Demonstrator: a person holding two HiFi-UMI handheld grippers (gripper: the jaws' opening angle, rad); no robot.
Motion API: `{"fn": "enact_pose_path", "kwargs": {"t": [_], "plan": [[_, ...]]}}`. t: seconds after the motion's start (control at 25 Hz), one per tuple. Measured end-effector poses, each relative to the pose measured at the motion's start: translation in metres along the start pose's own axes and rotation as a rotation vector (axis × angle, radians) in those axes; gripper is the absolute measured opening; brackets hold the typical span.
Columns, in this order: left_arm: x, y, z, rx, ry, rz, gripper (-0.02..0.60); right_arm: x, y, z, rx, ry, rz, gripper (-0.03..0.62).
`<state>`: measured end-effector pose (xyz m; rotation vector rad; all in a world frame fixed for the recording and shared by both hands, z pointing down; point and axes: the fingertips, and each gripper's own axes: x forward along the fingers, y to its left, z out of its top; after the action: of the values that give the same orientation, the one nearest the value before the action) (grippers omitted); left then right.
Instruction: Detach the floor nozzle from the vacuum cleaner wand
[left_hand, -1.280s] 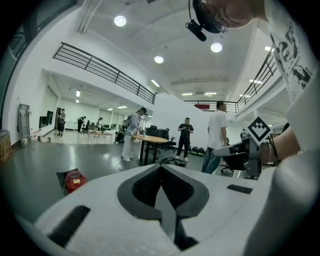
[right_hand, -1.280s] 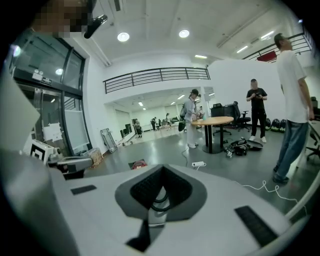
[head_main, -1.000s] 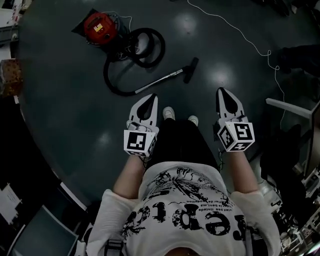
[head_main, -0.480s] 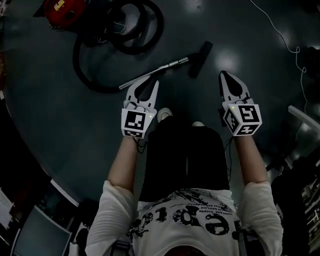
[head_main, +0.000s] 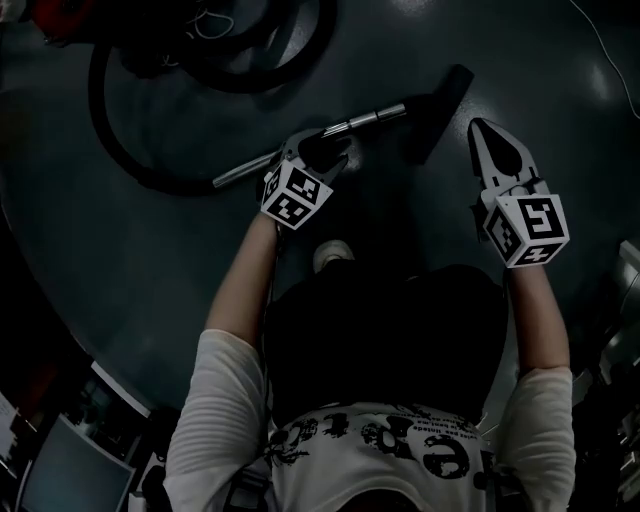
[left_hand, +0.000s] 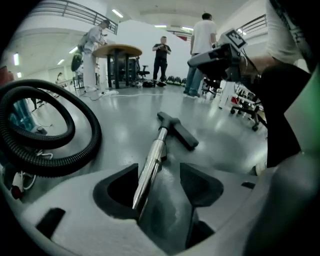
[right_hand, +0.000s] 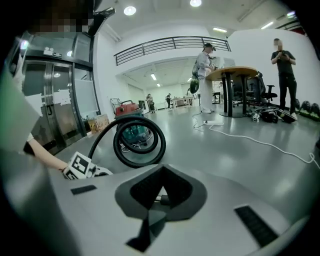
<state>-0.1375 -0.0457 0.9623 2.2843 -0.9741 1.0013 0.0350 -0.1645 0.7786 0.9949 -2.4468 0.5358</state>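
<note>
A metal wand lies on the grey floor, with the black floor nozzle on its far right end. My left gripper is low over the wand's middle. In the left gripper view the wand runs between the jaws toward the nozzle. The jaws of the left gripper are opening, and their pads do not press on the wand. My right gripper hangs to the right of the nozzle, apart from it and shut with nothing held. In its own view the right gripper points at the floor.
A black ribbed hose coils beyond the wand, and it shows close at the left as the hose. The red vacuum canister stands behind the coil. A white cable crosses the floor. People stand round a round table. A shoe is below the left gripper.
Both grippers have dropped toward the floor. The left one has come down over the wand and its jaws have parted. The right one stayed shut.
</note>
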Motion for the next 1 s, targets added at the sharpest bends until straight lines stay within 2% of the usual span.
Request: {"fn": "enact_pose_path", "kwargs": {"t": [0.08,0.2,0.36,0.48,0.6,0.72,0.88,1.0], "plan": [[0.021,0.008,-0.014,0.043,0.061,-0.007,0.259,0.005,0.003,-0.004,-0.015,0.009,0.014,-0.005],[0.049,0.015,-0.031,0.148,0.162,-0.024,0.281,0.005,0.012,-0.011,-0.053,0.014,0.049,-0.005],[0.077,0.015,-0.039,0.232,0.271,-0.075,0.281,-0.003,0.014,-0.015,-0.051,-0.008,0.073,-0.005],[0.091,0.014,-0.044,0.315,0.344,-0.108,0.281,-0.005,0.012,-0.019,-0.088,-0.009,0.079,-0.005],[0.097,0.016,-0.044,0.301,0.352,-0.163,0.281,-0.003,0.015,-0.021,-0.103,-0.007,0.097,-0.005],[0.095,0.018,-0.046,0.285,0.363,-0.173,0.273,-0.003,0.016,-0.024,-0.117,-0.003,0.100,-0.005],[0.096,0.014,-0.053,0.307,0.434,-0.176,0.168,-0.005,0.011,-0.021,-0.102,-0.016,0.082,-0.005],[0.095,0.015,-0.050,0.283,0.416,-0.141,0.160,-0.005,0.005,-0.021,-0.101,-0.022,0.065,-0.005]]}}
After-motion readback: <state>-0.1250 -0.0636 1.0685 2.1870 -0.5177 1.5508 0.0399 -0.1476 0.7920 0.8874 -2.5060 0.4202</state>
